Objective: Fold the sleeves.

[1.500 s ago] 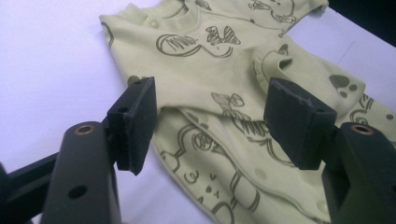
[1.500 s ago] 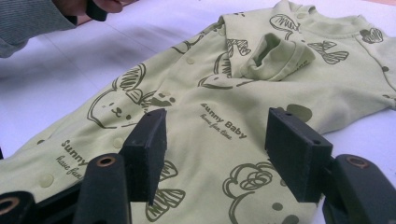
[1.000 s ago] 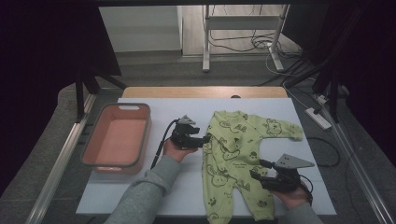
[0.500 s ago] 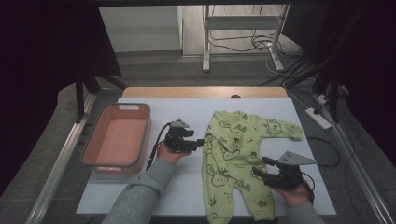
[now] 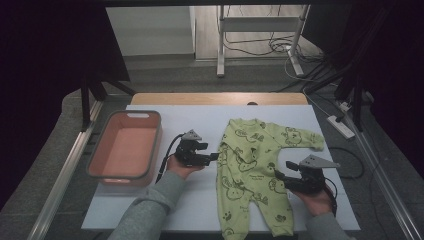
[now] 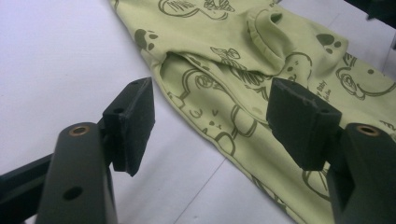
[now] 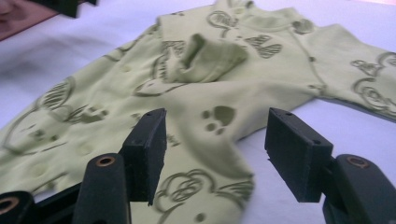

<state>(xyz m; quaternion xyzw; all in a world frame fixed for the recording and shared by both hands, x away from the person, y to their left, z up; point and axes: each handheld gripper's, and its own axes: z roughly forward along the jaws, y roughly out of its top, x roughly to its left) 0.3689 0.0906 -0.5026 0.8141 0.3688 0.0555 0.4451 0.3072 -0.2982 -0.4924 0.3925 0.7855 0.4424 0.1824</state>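
A dark room with cables on the floor surrounds the white table (image 5: 165,210). The green baby suit (image 5: 250,165), printed "Baby", lies flat between left gripper (image 5: 212,157) and right gripper (image 5: 278,175), both spread wide, pinching nothing.

Both forearms reach in from the tabletop's near edge; left gripper (image 5: 216,156) and right gripper (image 5: 276,175) point inward, jaws apart.

Dim high view, dark surroundings, soft blur in right gripper view

Romper (image 5: 250,170) legs (printed green) run off the bottom edge.
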